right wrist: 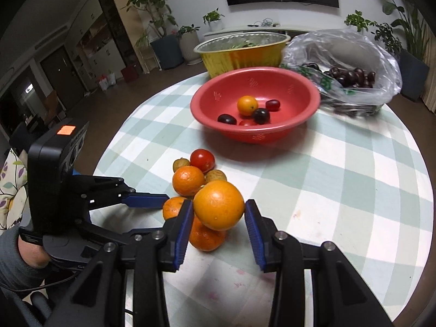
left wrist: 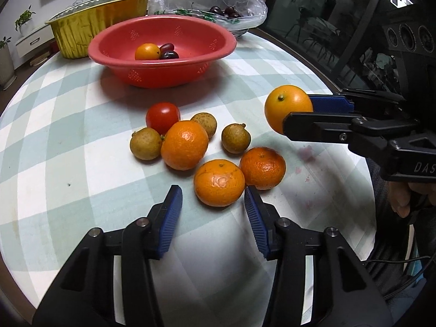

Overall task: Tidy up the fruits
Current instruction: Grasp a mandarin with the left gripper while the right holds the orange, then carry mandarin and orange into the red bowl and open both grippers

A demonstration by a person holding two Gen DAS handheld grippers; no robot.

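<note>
My right gripper (right wrist: 218, 212) is shut on a smooth orange (right wrist: 218, 205), held above the table; it also shows in the left wrist view (left wrist: 286, 109). My left gripper (left wrist: 214, 193) is open and empty, its fingers either side of the nearest mandarin (left wrist: 219, 182). Two more mandarins (left wrist: 184, 145) (left wrist: 263, 167), three brownish longans (left wrist: 145, 143) and a red tomato (left wrist: 163, 117) lie clustered on the table. A red bowl (left wrist: 163, 73) behind them holds a small orange (left wrist: 147, 51) and dark plums (left wrist: 169, 55).
A gold foil tray (left wrist: 81, 30) stands behind the bowl at the left. A clear plastic bag of dark cherries (left wrist: 226, 12) lies behind it at the right. The round table has a green-checked cloth (left wrist: 54, 136); its edge curves close at the right.
</note>
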